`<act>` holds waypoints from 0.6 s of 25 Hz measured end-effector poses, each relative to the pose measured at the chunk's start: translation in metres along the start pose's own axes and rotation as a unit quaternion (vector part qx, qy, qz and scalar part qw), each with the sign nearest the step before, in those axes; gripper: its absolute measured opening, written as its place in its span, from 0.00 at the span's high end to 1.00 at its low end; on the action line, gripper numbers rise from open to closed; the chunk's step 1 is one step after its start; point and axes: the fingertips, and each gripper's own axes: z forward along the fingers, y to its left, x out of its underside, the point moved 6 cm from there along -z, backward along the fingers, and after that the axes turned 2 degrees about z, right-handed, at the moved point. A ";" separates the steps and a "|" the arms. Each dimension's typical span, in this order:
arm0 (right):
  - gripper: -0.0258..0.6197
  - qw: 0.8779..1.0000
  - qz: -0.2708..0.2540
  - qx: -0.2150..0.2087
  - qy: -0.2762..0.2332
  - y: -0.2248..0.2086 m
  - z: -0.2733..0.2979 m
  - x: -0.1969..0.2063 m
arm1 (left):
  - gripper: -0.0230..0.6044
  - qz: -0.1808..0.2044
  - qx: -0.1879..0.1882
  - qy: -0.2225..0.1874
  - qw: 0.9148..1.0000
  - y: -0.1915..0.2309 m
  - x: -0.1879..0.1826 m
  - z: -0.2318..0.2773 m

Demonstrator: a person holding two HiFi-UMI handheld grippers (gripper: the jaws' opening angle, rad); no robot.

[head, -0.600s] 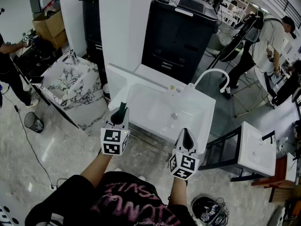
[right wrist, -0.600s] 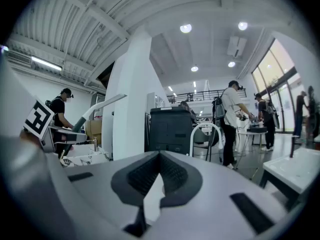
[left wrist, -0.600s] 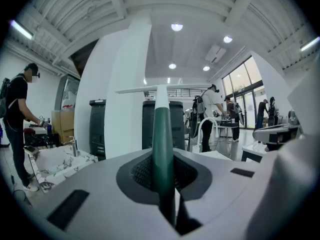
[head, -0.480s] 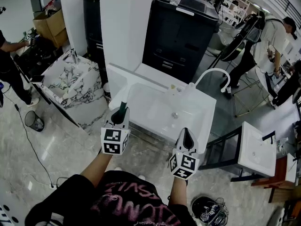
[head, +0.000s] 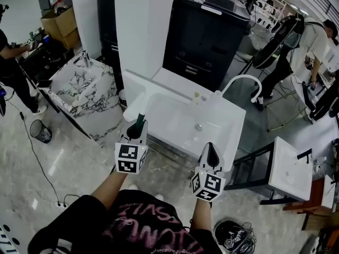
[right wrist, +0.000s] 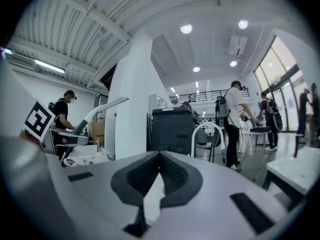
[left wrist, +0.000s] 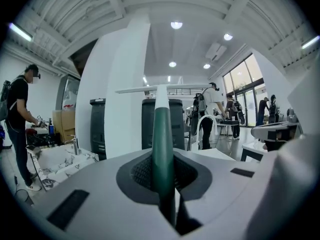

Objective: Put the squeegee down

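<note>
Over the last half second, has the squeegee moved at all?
No. The squeegee in the left gripper stands where it did against the white sink's left rim.

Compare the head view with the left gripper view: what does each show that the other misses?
Only the head view: the right gripper, jaws together, and the bowl of the white sink with its drain. Only the left gripper view: the ceiling lights, and a close look at the left gripper with its jaws shut on the squeegee by its green handle. Both: the left gripper, the squeegee standing up out of it, and the black cabinet behind.
</note>
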 end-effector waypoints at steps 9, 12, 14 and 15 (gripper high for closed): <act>0.93 1.000 0.003 -0.021 0.018 -0.015 -0.005 0.008 | 0.90 0.003 -0.016 0.010 1.000 -0.020 0.003 -0.006; 0.93 0.999 0.001 -0.032 0.019 -0.021 -0.008 0.010 | 0.90 0.002 -0.023 0.011 1.000 -0.028 0.005 -0.011; 0.93 0.999 0.001 -0.037 0.012 -0.025 -0.010 0.009 | 0.90 0.003 -0.026 0.012 1.000 -0.033 0.007 -0.012; 0.93 0.999 0.001 -0.040 0.010 -0.027 -0.011 0.008 | 0.90 0.003 -0.028 0.013 1.000 -0.036 0.008 -0.013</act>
